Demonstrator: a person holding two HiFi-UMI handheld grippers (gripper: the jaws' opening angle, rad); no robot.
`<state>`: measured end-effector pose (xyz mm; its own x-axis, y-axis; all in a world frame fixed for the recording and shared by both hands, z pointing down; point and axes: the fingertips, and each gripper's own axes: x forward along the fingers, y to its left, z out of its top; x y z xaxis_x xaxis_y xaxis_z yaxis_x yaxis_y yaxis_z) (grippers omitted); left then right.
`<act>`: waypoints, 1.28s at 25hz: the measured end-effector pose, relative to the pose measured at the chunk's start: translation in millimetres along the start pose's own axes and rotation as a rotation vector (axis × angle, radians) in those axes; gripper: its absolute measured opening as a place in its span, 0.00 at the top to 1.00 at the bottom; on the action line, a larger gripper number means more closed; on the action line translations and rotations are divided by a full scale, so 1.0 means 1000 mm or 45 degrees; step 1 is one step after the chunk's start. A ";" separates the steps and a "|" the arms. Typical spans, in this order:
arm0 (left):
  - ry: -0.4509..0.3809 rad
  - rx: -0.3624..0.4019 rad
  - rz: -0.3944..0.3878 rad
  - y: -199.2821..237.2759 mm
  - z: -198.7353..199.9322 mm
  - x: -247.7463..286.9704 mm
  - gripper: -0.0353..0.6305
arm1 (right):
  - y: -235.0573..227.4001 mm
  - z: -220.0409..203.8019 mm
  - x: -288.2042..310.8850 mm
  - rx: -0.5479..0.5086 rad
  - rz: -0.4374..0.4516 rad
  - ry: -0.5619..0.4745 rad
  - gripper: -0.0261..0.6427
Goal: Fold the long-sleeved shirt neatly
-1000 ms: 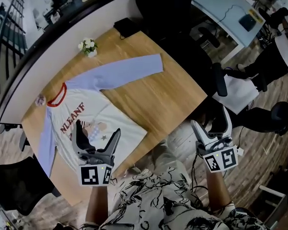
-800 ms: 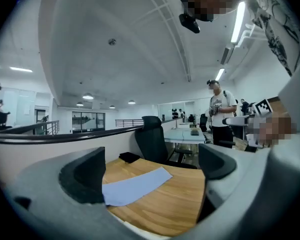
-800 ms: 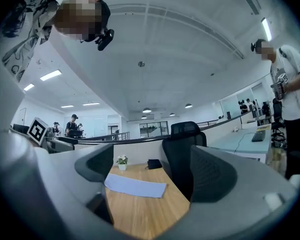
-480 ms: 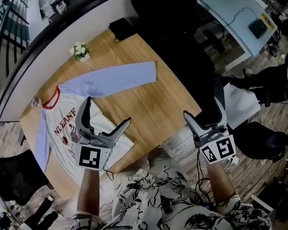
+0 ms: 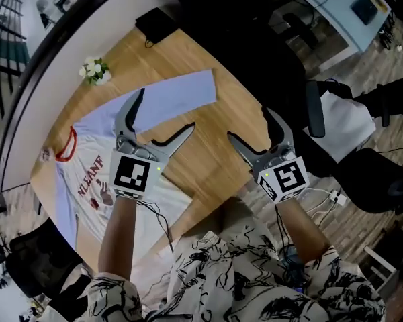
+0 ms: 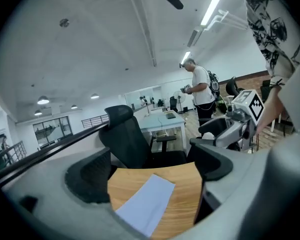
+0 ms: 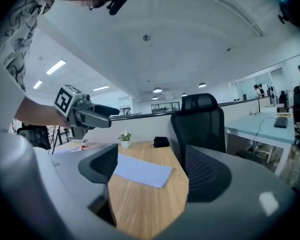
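The long-sleeved shirt (image 5: pixel 87 154) lies flat on the table (image 5: pixel 211 156), and the left gripper (image 5: pixel 164 113) and right gripper (image 5: pixel 250 125) — jaws wide, having just closed a little, nothing between them — point toward its outstretched sleeve (image 5: pixel 181 94), likely to fold it inward.

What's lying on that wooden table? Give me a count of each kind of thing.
Shirt: 1
Flower pot: 1
Black case: 1
Small pale item by the collar: 1
Total: 4
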<state>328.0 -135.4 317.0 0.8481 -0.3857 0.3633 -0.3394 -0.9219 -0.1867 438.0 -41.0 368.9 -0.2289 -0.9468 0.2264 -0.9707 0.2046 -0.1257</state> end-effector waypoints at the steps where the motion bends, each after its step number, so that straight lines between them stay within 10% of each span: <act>1: 0.015 0.014 -0.030 0.003 -0.006 0.014 0.17 | 0.001 -0.009 0.010 -0.006 -0.009 0.033 0.34; 14: 0.294 0.072 -0.454 0.015 -0.125 0.194 0.19 | -0.026 -0.130 0.131 0.129 -0.273 0.389 0.43; 19: 0.411 0.023 -0.566 0.007 -0.164 0.231 0.31 | -0.037 -0.156 0.148 0.281 -0.333 0.434 0.66; 32: 0.638 0.068 -0.697 -0.006 -0.216 0.272 0.65 | -0.043 -0.201 0.166 0.240 -0.391 0.716 0.81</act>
<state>473.4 -242.2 614.0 0.5984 0.1472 0.7875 0.1098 -0.9888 0.1013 426.8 -156.7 606.3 0.0032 -0.6707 0.7417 -0.9803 -0.1486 -0.1302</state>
